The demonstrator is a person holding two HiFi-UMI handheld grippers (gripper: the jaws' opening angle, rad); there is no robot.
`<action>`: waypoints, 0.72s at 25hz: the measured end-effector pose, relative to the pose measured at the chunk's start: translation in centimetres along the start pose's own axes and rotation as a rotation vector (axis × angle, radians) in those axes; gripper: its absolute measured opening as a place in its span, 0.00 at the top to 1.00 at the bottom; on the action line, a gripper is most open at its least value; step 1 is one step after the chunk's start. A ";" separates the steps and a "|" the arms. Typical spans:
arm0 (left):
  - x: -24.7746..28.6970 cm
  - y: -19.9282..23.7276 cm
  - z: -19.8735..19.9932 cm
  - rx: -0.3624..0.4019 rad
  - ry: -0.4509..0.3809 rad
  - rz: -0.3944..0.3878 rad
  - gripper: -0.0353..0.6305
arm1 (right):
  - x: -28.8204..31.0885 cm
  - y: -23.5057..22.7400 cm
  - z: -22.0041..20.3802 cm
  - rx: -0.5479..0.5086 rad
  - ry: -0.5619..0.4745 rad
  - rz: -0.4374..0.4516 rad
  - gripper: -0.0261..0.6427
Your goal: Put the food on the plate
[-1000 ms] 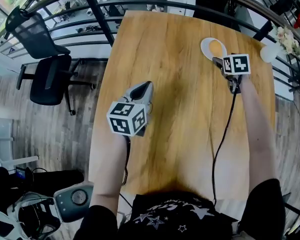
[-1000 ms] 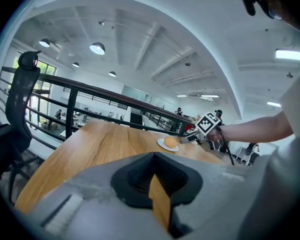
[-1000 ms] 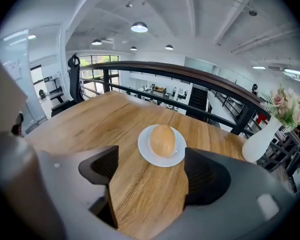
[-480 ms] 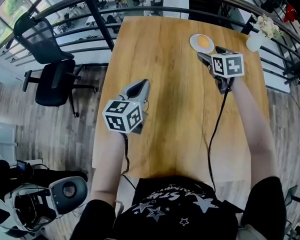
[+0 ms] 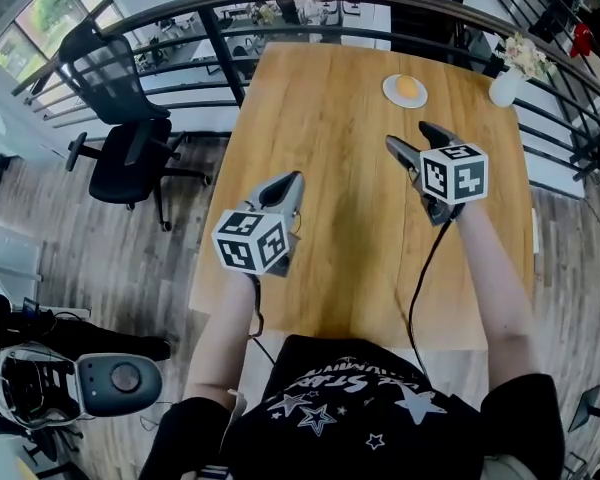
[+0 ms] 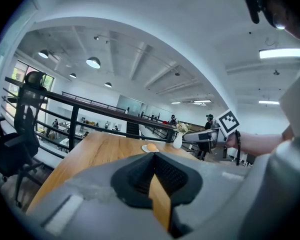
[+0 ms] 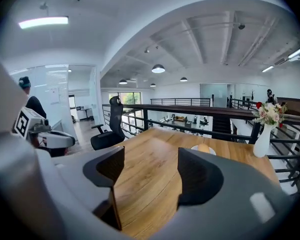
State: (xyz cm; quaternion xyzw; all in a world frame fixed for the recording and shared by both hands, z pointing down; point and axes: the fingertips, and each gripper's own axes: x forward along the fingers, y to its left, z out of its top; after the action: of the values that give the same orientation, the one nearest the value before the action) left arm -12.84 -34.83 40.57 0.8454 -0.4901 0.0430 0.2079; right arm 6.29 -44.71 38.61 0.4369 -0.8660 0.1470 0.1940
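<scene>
A round orange piece of food (image 5: 408, 87) lies on a small white plate (image 5: 390, 95) at the far end of the wooden table (image 5: 330, 128). My right gripper (image 5: 408, 138) hangs above the table, nearer to me than the plate and apart from it. Its jaws are open, have just been closing a little, and hold nothing. In the right gripper view the plate (image 7: 195, 148) and food (image 7: 204, 147) show beyond the right gripper (image 7: 150, 164). My left gripper (image 5: 285, 181) is shut and empty over the table's left half. The left gripper view shows the left gripper (image 6: 154, 156) and the food (image 6: 151, 147) far ahead.
A white vase with flowers (image 5: 507, 83) stands at the table's far right corner. A dark railing (image 5: 220, 38) runs behind the table, and a black office chair (image 5: 130, 143) stands on the floor to the left. Cables trail from both grippers along my arms.
My right gripper has drawn back from the plate toward me and risen, its jaws narrower. The left gripper has also lifted and shifted. The food stays on the plate.
</scene>
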 end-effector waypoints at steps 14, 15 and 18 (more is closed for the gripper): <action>-4.5 -11.1 -3.9 -0.007 0.022 0.013 0.94 | -12.0 4.3 -6.4 -0.008 -0.040 0.096 0.52; -4.9 -11.8 -4.6 -0.002 0.030 0.017 0.94 | -12.7 4.8 -7.3 0.004 -0.039 0.111 0.53; -6.2 -13.5 -6.5 -0.005 0.046 0.030 0.94 | -14.5 6.4 -10.0 0.047 -0.036 0.154 0.58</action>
State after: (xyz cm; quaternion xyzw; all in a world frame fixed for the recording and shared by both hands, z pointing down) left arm -3.76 -21.40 40.55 0.8363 -0.4978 0.0643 0.2205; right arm 11.01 -26.66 40.12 0.3761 -0.8967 0.1738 0.1562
